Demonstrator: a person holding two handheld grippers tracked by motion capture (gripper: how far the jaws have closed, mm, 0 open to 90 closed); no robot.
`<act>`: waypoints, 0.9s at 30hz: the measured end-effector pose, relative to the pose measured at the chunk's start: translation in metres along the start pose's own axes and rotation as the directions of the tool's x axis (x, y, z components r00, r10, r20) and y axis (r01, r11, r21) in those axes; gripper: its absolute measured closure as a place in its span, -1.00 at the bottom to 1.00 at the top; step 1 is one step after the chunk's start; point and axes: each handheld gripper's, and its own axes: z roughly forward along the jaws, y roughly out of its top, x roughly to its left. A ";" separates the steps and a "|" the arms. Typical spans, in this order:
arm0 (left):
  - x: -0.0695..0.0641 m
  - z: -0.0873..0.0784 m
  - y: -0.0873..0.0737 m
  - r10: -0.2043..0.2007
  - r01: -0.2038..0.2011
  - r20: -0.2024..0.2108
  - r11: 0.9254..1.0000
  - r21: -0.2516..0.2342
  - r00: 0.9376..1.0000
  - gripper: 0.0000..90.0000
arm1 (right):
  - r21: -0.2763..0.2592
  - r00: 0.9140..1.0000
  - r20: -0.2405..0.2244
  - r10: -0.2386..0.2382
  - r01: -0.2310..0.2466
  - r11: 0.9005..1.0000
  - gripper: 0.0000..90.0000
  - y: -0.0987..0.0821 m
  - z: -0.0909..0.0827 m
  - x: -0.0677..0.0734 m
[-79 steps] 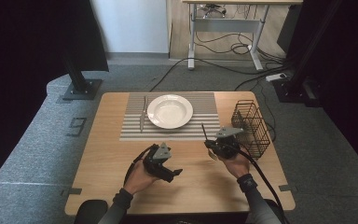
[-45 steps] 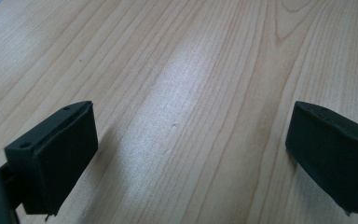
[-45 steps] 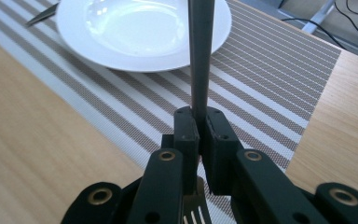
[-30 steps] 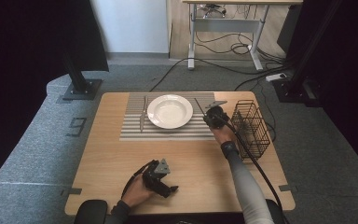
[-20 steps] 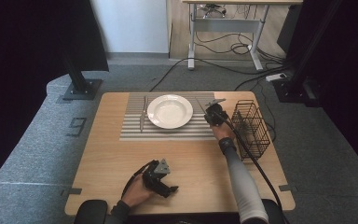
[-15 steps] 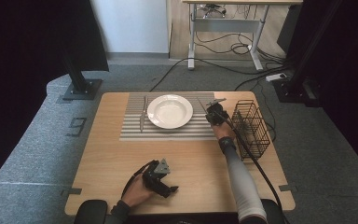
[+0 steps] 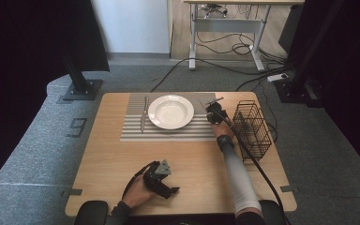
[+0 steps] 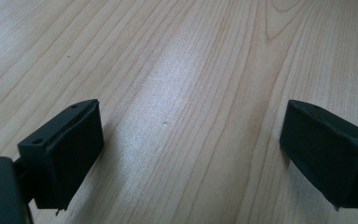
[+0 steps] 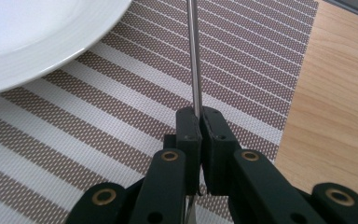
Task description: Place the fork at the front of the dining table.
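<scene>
The high view looks forward and down from above the person's side, far enough to take in the whole table (image 7: 192,159), the floor around it and a desk (image 7: 243,2) behind.

The left gripper view sits low and very near the bare wood, facing along its jaws at a shallow angle.

The right gripper view hangs close above the striped mat (image 9: 98,126), tilted down across it to the plate (image 9: 32,32) rim and the table edge.

That view shares the mat (image 7: 168,131) and plate (image 7: 170,111) with the high view; the left one shares the wood near the table's front.
</scene>
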 end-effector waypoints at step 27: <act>0.000 0.000 0.000 0.008 -0.008 0.006 1.000 0.001 1.000 -0.86 | 0.022 0.998 -0.011 0.066 -0.065 0.998 0.80 0.003 0.021 -0.015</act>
